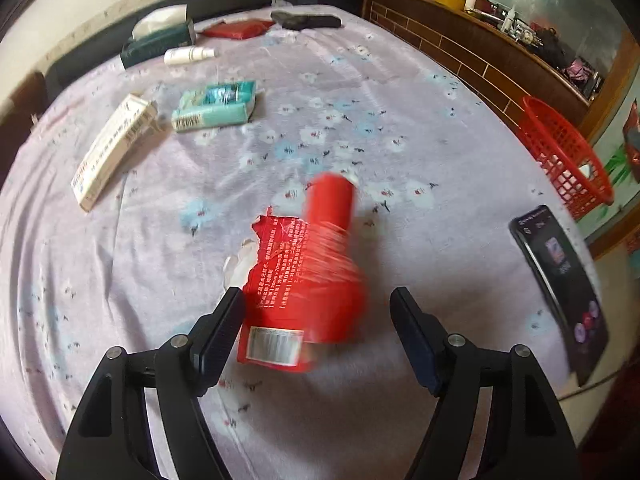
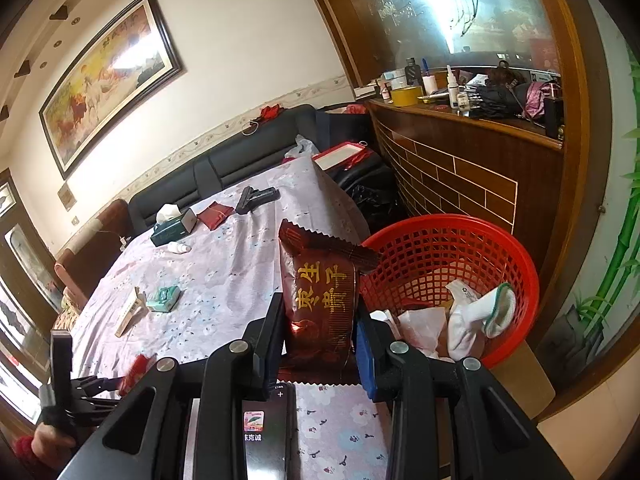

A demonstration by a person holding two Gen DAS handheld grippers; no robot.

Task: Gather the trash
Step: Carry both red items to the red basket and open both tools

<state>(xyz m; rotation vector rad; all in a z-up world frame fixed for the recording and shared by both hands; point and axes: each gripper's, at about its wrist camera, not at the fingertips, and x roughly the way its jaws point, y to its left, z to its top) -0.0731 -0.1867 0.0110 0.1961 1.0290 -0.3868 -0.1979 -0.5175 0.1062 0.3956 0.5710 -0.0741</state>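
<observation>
We see the left gripper standing wide over the flowered lilac bedspread, with a torn red paper packet (blurred) between its fingers and clear of the right one; whether it touches the left finger we cannot tell. Well beyond it to the left lie a long white carton and a teal box. The right gripper is clamped narrow on an upright dark red foil snack bag, and just to its right stands the red plastic mesh basket holding a white sock.
</observation>
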